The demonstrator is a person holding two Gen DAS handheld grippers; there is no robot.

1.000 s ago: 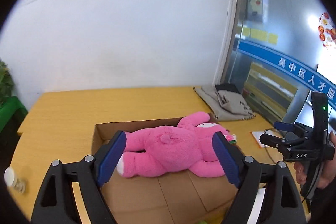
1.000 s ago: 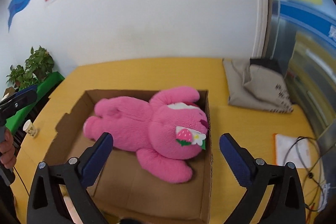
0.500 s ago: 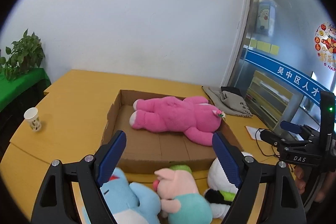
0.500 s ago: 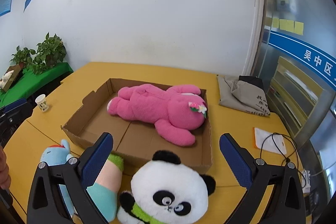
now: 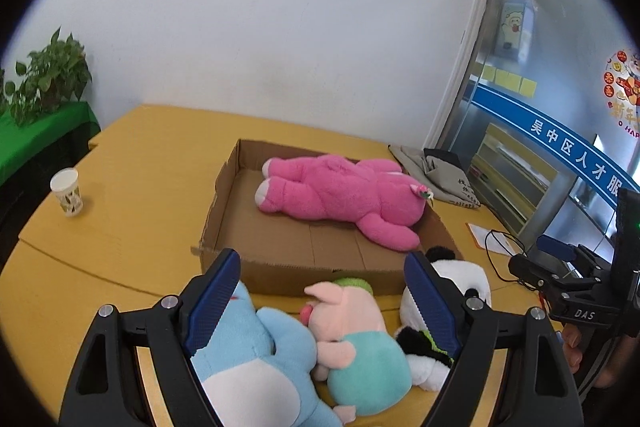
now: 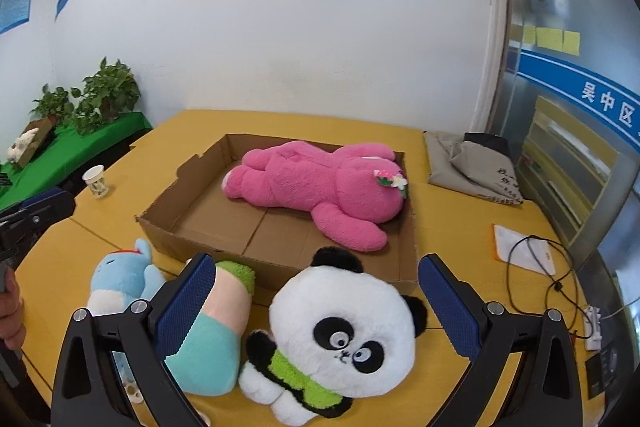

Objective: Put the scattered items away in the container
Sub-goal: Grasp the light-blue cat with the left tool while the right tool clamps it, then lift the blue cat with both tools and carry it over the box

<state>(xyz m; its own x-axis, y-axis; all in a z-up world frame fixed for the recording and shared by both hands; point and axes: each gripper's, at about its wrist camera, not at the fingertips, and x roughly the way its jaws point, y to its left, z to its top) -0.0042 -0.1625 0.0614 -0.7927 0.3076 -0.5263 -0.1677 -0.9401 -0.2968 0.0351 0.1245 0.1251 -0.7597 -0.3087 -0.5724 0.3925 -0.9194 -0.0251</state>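
Observation:
A shallow cardboard box lies on the yellow table with a pink plush bear inside. In front of the box lie a blue plush, a pink pig plush in a teal shirt and a panda plush. My left gripper is open and empty above the blue plush and the pig. My right gripper is open and empty above the panda; it also shows in the left wrist view.
A paper cup stands on the table's left side. A grey folded bag lies at the back right. A paper sheet with a black cable lies right of the box. Potted plants stand left.
Both grippers have pulled back from the box and stayed open. The three plush toys in front of the box have come into view; the bear stays in the box.

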